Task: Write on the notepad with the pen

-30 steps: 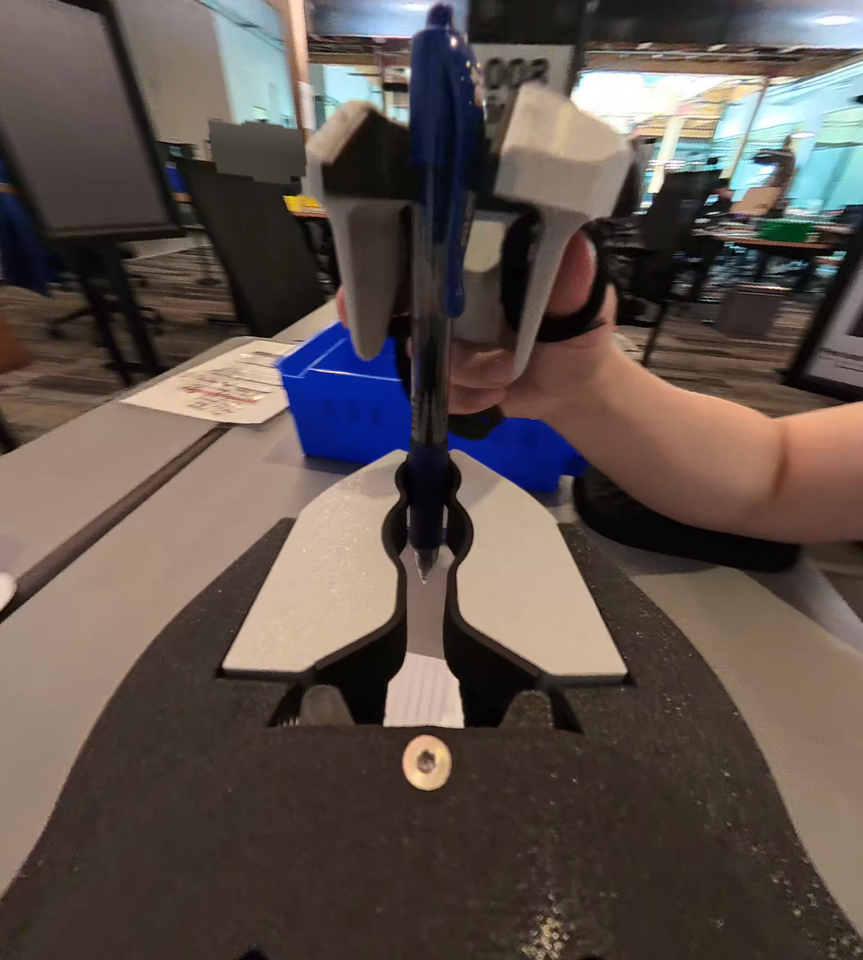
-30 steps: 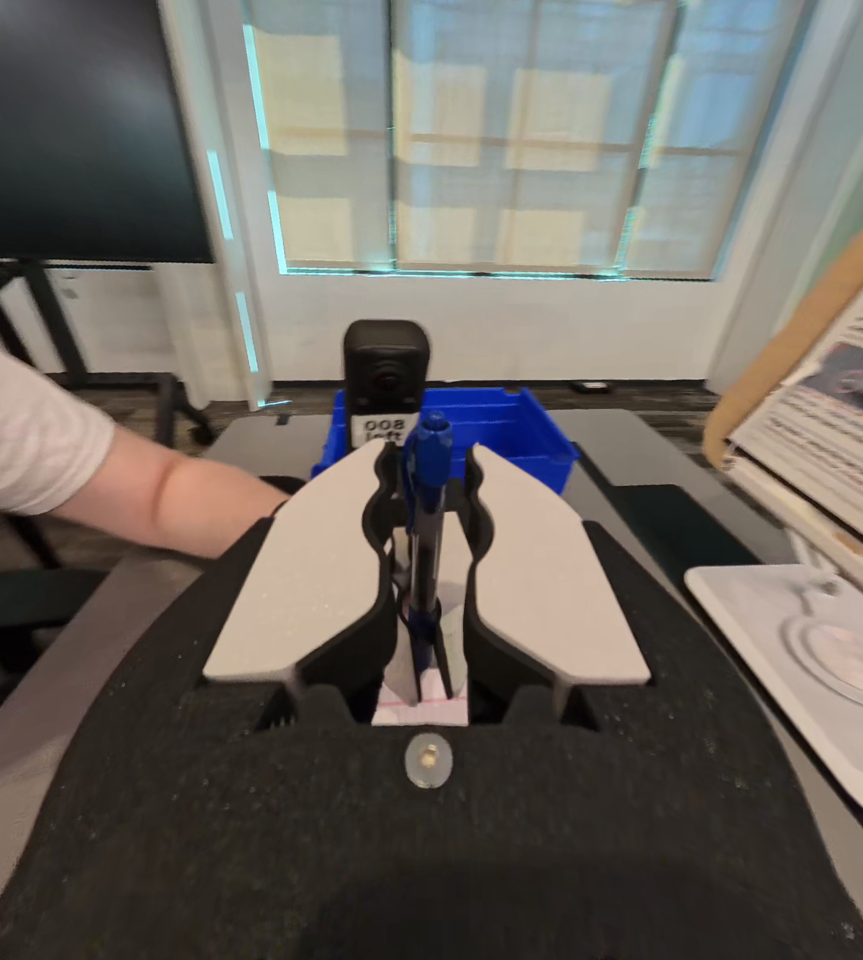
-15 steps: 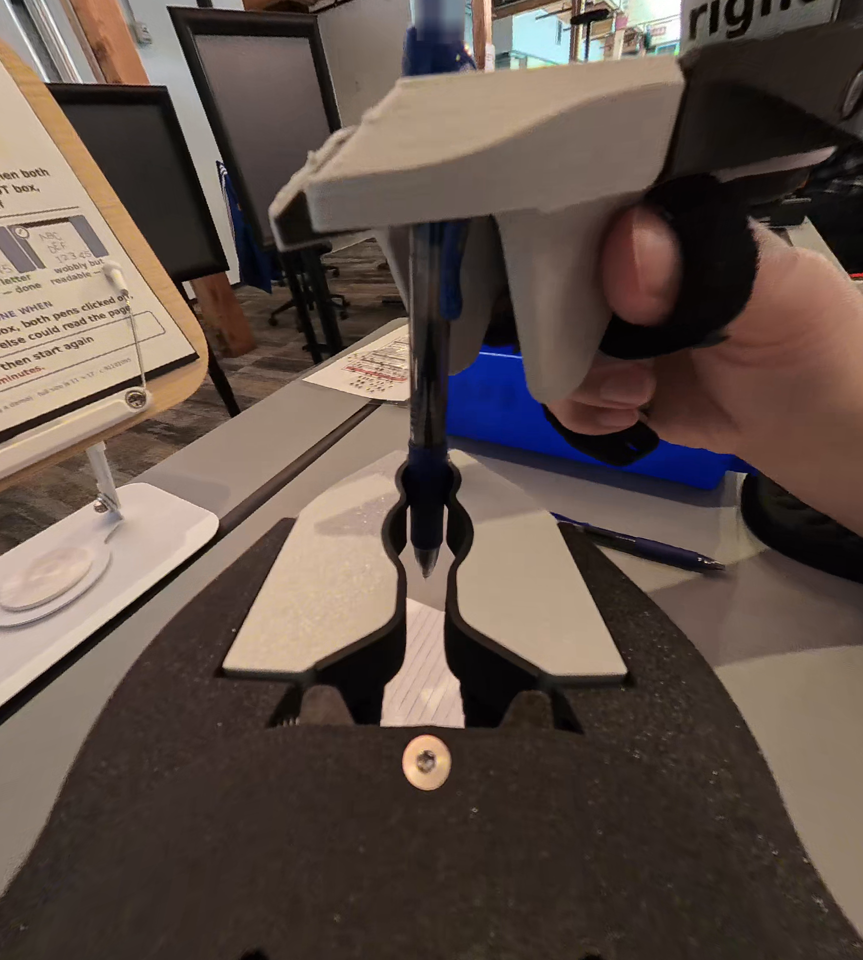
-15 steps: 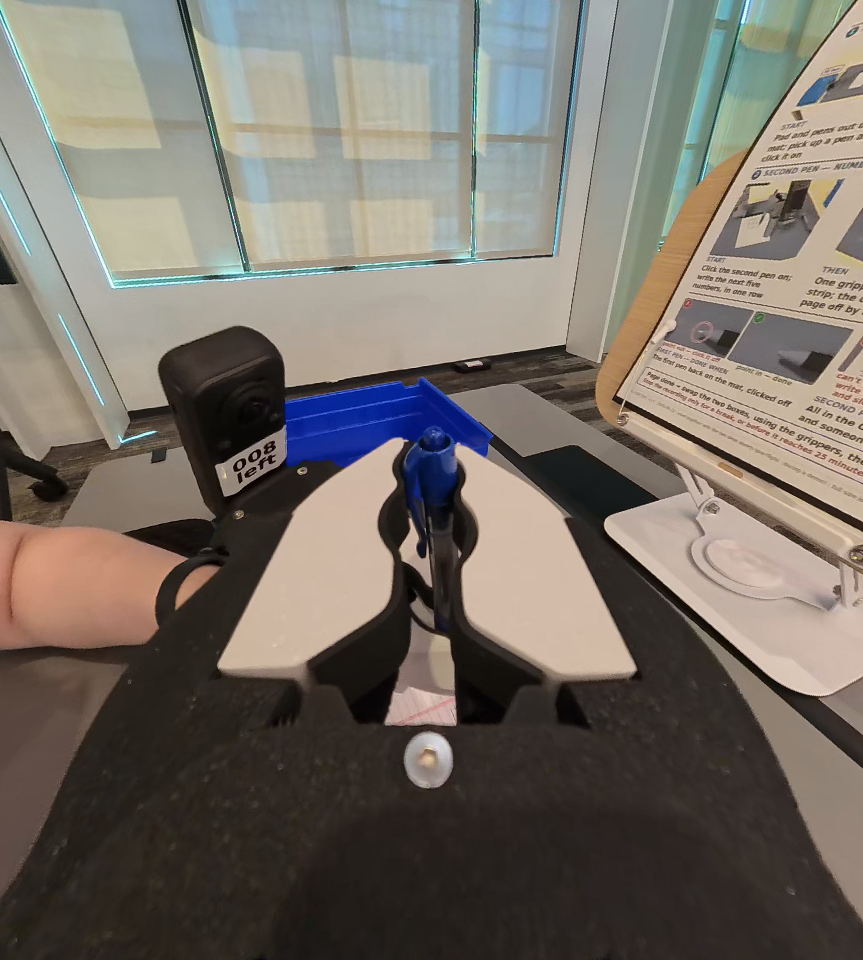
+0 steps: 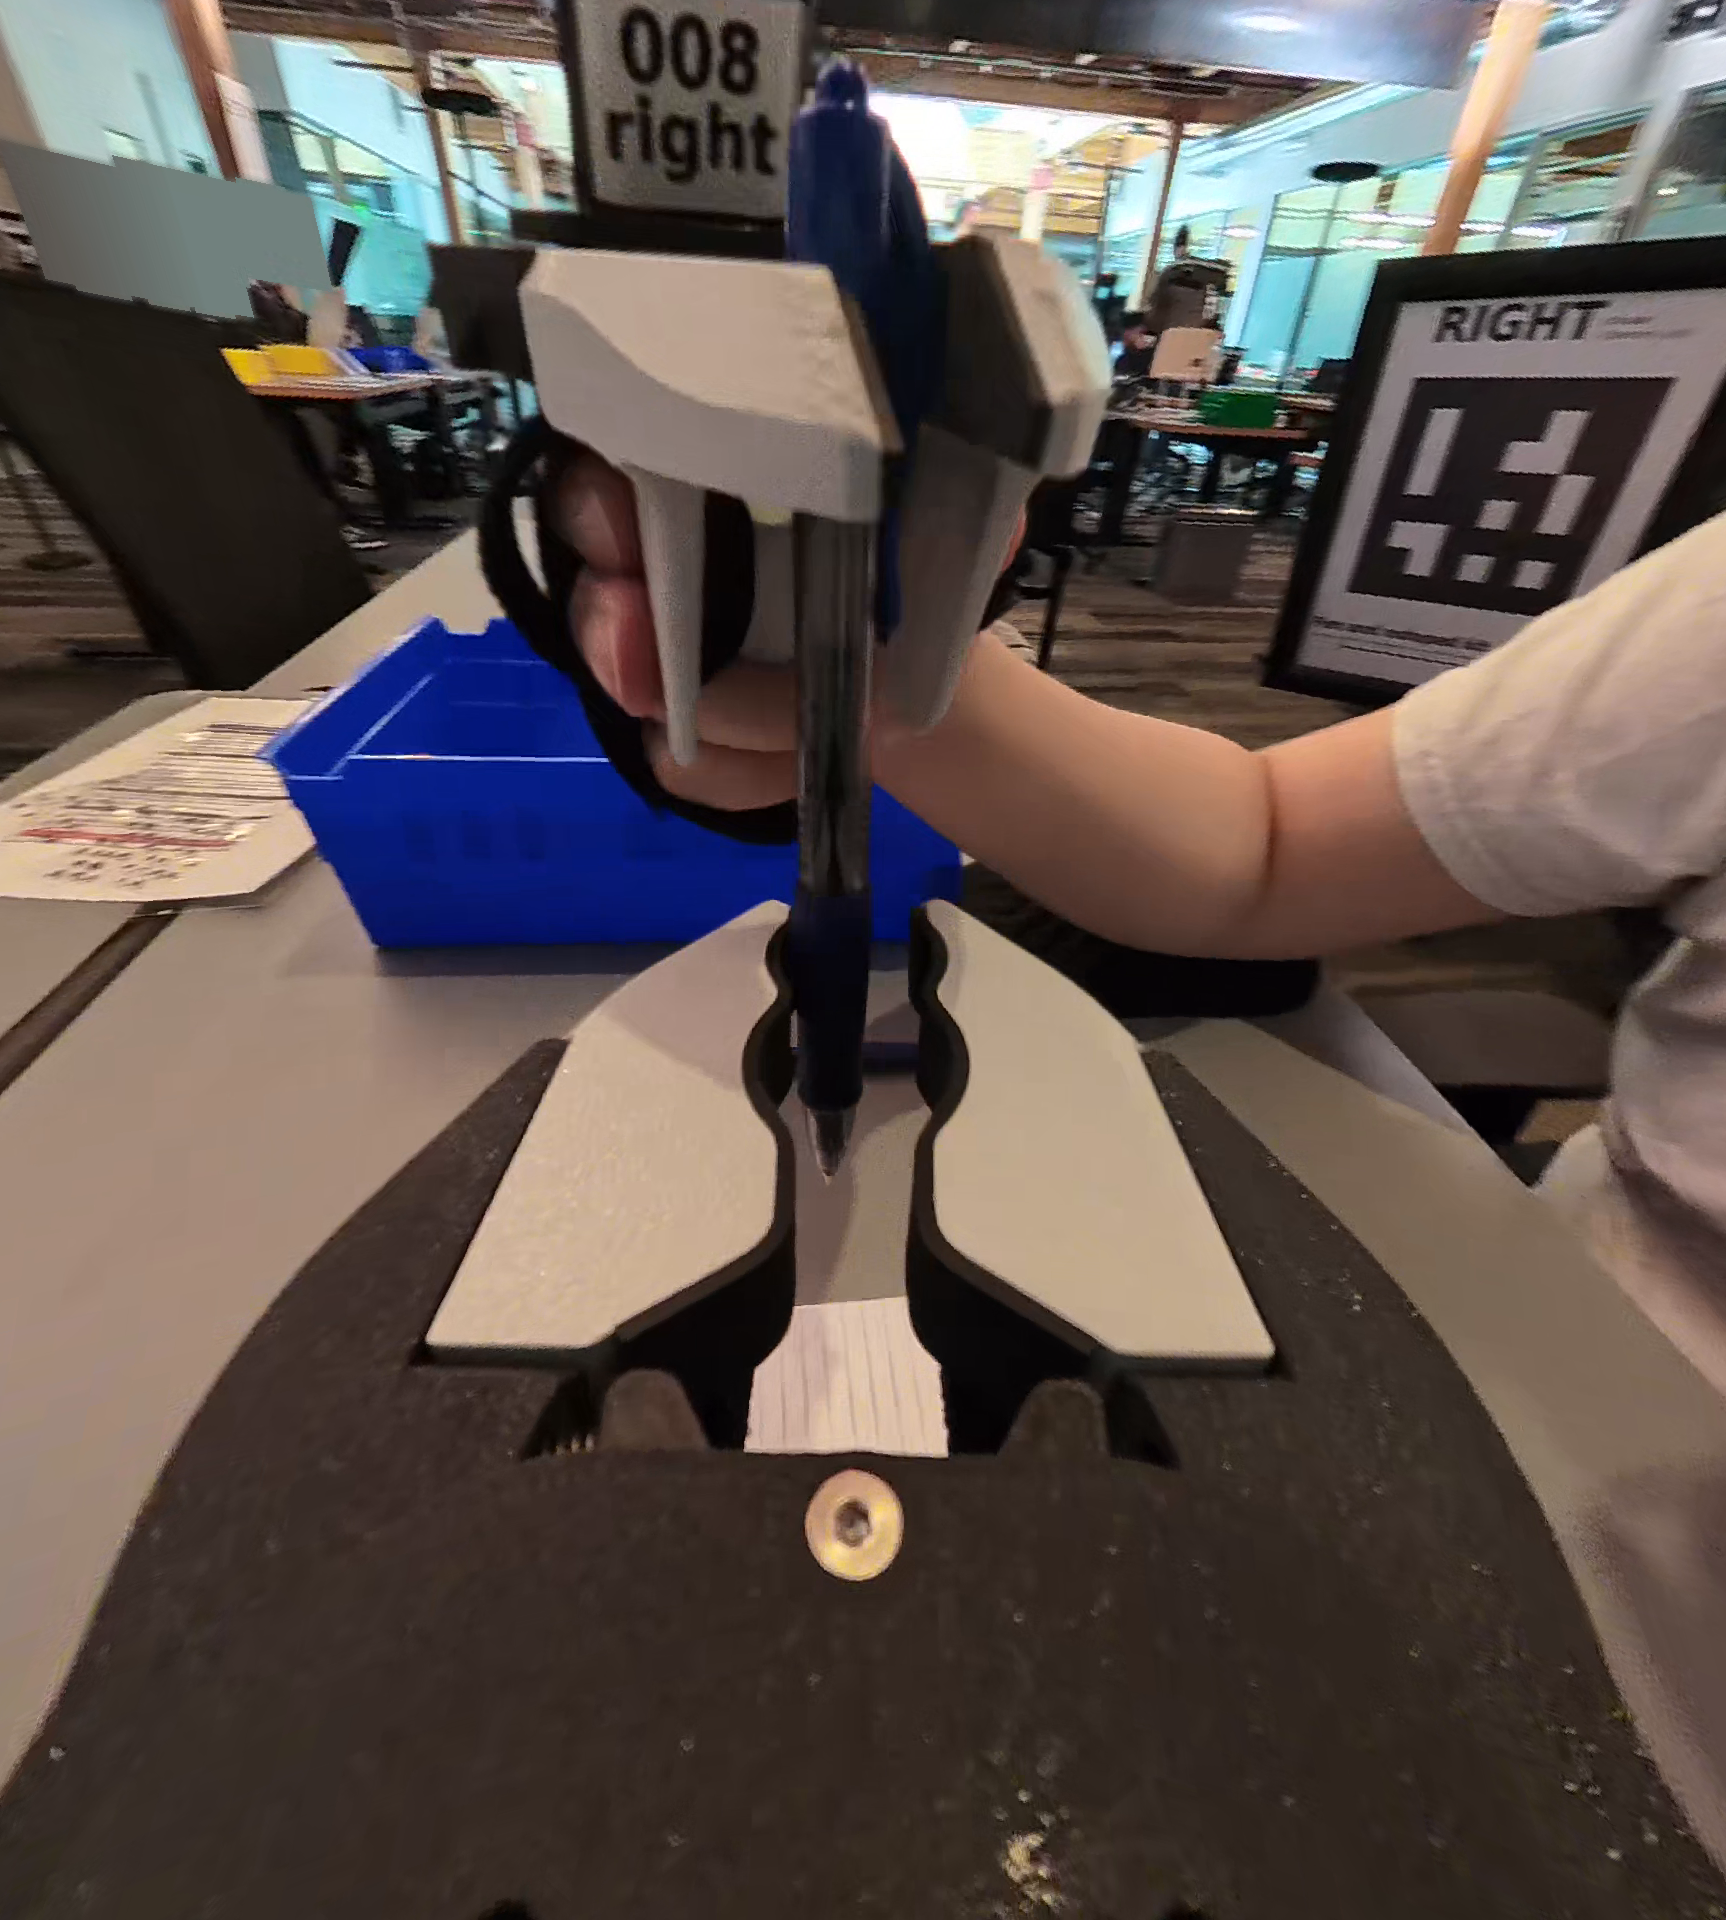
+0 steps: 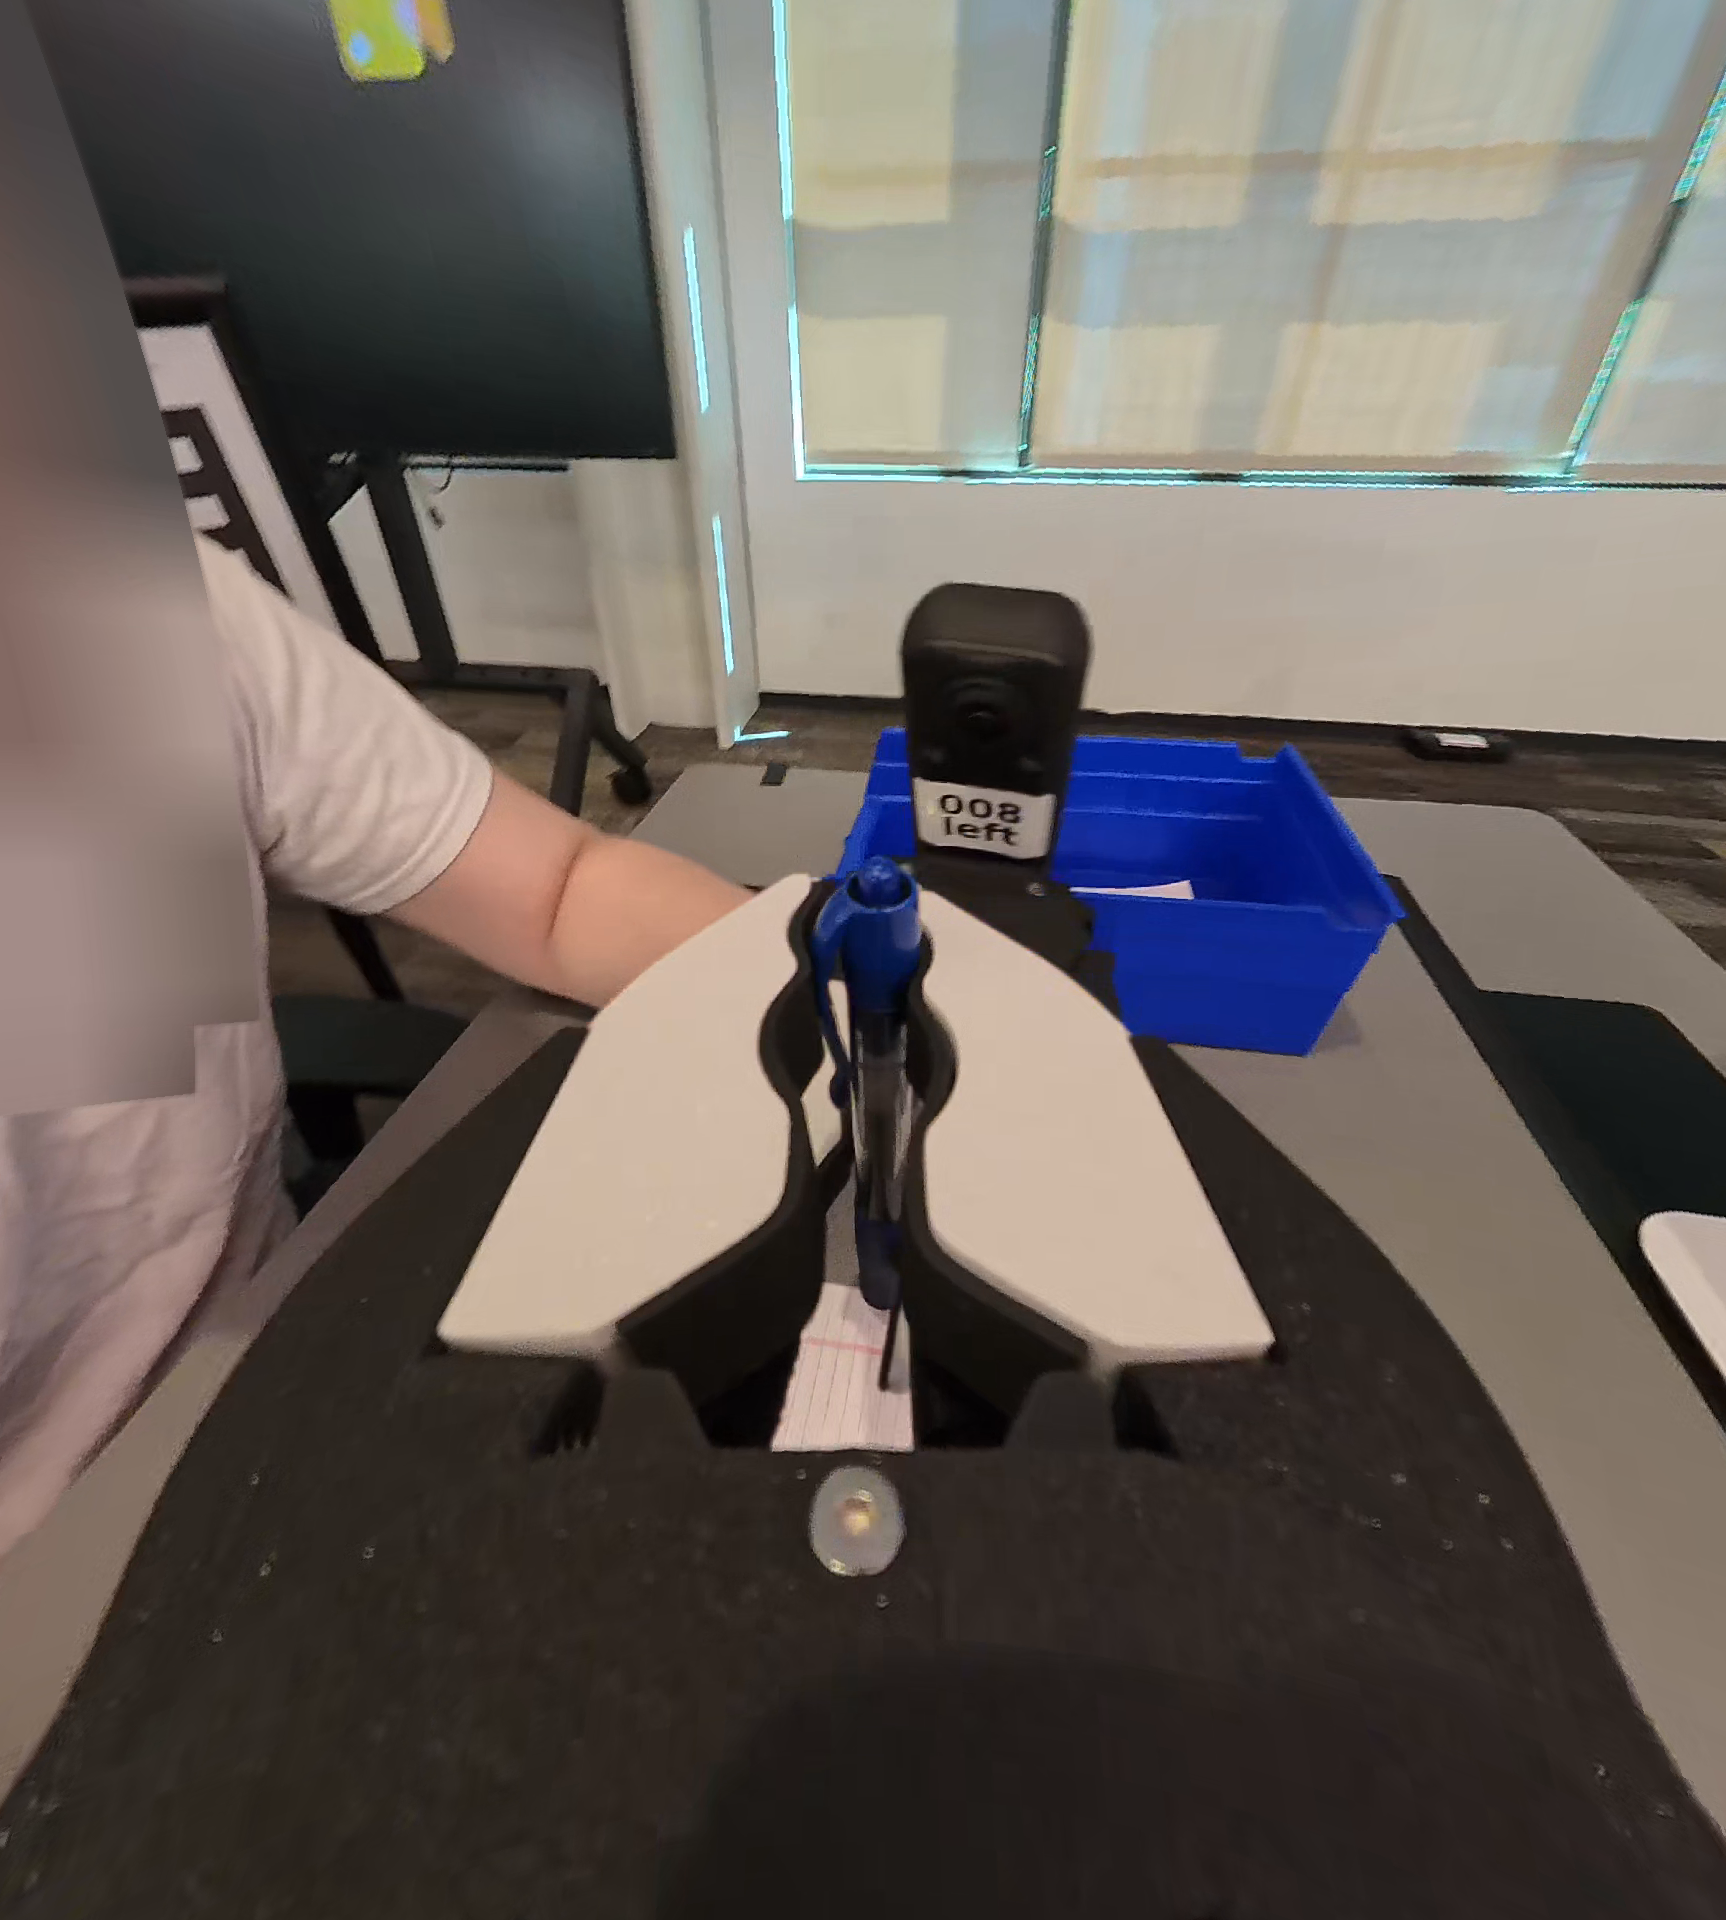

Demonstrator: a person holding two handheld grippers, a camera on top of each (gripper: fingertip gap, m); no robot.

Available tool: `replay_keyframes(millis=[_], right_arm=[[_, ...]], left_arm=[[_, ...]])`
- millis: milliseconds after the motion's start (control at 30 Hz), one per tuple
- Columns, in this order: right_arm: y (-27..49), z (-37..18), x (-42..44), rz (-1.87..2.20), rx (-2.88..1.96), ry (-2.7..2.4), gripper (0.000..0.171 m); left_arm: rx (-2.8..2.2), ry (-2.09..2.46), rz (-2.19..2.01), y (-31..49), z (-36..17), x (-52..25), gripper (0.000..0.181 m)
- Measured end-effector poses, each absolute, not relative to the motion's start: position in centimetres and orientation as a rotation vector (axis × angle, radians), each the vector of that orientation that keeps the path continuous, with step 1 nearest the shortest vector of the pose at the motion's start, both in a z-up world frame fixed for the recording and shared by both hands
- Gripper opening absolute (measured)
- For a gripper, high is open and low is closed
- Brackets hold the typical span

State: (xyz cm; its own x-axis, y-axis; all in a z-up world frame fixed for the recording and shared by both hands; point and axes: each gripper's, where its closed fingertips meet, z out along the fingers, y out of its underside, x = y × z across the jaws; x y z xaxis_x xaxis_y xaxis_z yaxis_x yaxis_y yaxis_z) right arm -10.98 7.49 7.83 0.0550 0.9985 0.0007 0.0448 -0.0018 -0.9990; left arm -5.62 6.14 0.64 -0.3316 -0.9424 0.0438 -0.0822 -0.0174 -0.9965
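The pen (image 5: 831,665) — blue cap and grip, clear barrel — is standing upright at centre frame, tip pointing down over the lined notepad (image 5: 846,1387). The right gripper (image 6: 864,1081) is pinching its barrel; the left gripper (image 5: 846,1049) fingers are sitting spread beside the grip — above the grey tabletop (image 5: 163,1122).

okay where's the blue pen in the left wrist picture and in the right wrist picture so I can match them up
Left wrist view: the blue pen stands upright at centre, clamped high up by the right gripper, tip down between the left gripper's open fingers.
Right wrist view: the pen runs down the centre between the right gripper's fingers, tip toward the lined notepad.
Shared landmark: the blue bin on the grey table.
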Motion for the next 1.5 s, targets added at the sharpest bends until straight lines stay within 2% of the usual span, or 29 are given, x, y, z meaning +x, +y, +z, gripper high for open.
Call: replay_keyframes(millis=[100, 200, 467, 633, 667, 867, 967, 1033, 1100, 1500], right_arm=[[6.1, 7.3, -11.4, 1.182, -1.247, -1.302, 0.011], [6.1, 6.8, -11.6, 1.166, -1.262, -1.321, 0.011], [11.0, 8.1, -11.3, 0.948, -1.366, -0.963, 0.019], [11.8, 8.6, -11.4, 0.893, -1.382, -0.851, 0.016], [11.9, 8.5, -11.4, 0.894, -1.390, -0.840, 0.010], [12.3, 8.5, -10.7, 0.897, -1.379, -0.810, 0.007], [12.1, 8.7, -10.4, 0.945, -1.370, -0.806, 0.007], [12.0, 8.7, -10.3, 0.950, -1.366, -0.820, 0.007], [11.9, 8.7, -10.4, 0.948, -1.359, -0.844, 0.007], [12.4, 8.6, -10.4, 0.977, -1.380, -0.785, 0.008]], left_arm=[[-1.084, 1.574, -1.492, 5.2, 0.2, -6.0, 0.010], [-1.099, 1.596, -1.451, 5.3, -0.3, -5.8, 0.010], [-1.189, 1.257, -1.168, 10.6, 1.6, -5.7, 0.010], [-1.215, 1.214, -1.012, 11.8, 1.6, -5.8, 0.010], [-1.216, 1.215, -1.008, 11.7, 1.5, -5.7, 0.010], [-1.221, 1.212, -1.022, 11.5, 1.3, -5.4, 0.011], [-1.209, 1.238, -1.007, 11.3, 1.0, -5.3, 0.018], [-1.223, 1.274, -1.022, 11.0, 0.5, -5.1, 0.008], [-1.252, 1.259, -1.044, 11.0, 0.4, -5.0, 0.006], [-1.292, 1.209, -1.026, 11.6, 0.2, -5.1, 0.006]])
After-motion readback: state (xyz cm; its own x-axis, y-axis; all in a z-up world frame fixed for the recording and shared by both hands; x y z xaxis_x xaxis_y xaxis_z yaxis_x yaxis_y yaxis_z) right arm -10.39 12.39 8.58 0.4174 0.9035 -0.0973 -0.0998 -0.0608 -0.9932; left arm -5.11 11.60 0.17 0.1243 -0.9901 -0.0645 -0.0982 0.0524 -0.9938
